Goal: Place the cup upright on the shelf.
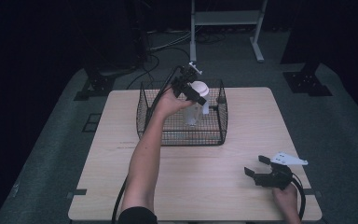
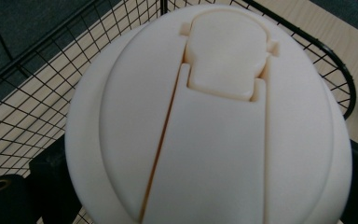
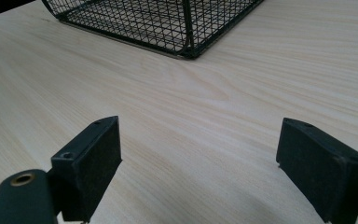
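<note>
A clear bottle (image 1: 193, 112) with a wide white flip-top lid (image 1: 200, 87) stands upright inside a black wire basket (image 1: 223, 111) at the back middle of the table. My left gripper (image 1: 192, 93) is shut on the lid from the left, and the bottle's base sits low in the basket. In the left gripper view the lid (image 2: 214, 121) is very close, with a black pad (image 2: 46, 179) at its lower left edge. My right gripper (image 1: 256, 165) rests open near the table's front right corner, nothing between its jaws (image 3: 198, 158).
The light wooden table (image 1: 191, 177) lies bare between the basket and my right gripper. The basket's near corner (image 3: 189, 46) is ahead of the right gripper. A white frame leg (image 1: 193, 42) and cables are on the floor beyond the table.
</note>
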`<state>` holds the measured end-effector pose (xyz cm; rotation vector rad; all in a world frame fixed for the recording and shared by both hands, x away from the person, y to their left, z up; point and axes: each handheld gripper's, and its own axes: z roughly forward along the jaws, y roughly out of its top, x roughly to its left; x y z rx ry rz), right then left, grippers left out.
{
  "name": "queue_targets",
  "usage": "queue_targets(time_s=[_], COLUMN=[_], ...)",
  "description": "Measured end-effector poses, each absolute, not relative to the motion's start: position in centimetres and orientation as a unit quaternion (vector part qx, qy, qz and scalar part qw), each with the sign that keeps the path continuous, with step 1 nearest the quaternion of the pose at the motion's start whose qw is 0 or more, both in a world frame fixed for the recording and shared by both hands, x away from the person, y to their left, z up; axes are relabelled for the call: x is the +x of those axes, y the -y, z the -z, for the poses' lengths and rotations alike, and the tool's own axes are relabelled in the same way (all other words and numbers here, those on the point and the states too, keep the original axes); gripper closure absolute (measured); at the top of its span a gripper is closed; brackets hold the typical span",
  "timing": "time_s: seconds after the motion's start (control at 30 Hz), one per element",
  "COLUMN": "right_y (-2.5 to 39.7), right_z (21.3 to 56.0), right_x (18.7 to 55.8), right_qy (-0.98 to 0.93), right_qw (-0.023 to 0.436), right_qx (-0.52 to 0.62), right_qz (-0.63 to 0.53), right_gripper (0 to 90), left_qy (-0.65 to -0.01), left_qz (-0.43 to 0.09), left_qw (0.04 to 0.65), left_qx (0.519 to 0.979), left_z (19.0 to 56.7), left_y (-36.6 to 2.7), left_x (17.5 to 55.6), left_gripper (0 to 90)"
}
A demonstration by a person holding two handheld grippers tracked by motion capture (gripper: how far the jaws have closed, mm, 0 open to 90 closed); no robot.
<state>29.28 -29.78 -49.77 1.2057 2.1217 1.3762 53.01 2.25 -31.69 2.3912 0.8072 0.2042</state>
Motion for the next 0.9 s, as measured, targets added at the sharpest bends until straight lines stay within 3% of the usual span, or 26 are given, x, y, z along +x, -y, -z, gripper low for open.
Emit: queue_targets(time_s=[0.9], right_y=[30.3], right_z=[49.7], right_x=[29.3], right_qy=[-0.739], right_qw=[0.156], right_qx=[0.425], right_qz=[-0.499], right_gripper=[12.9], left_qy=[-0.32], left_qz=[-0.083], left_qw=[0.327], left_qx=[0.885], left_z=[35.6], left_y=[-3.2], left_x=[53.1], left_gripper=[5.4])
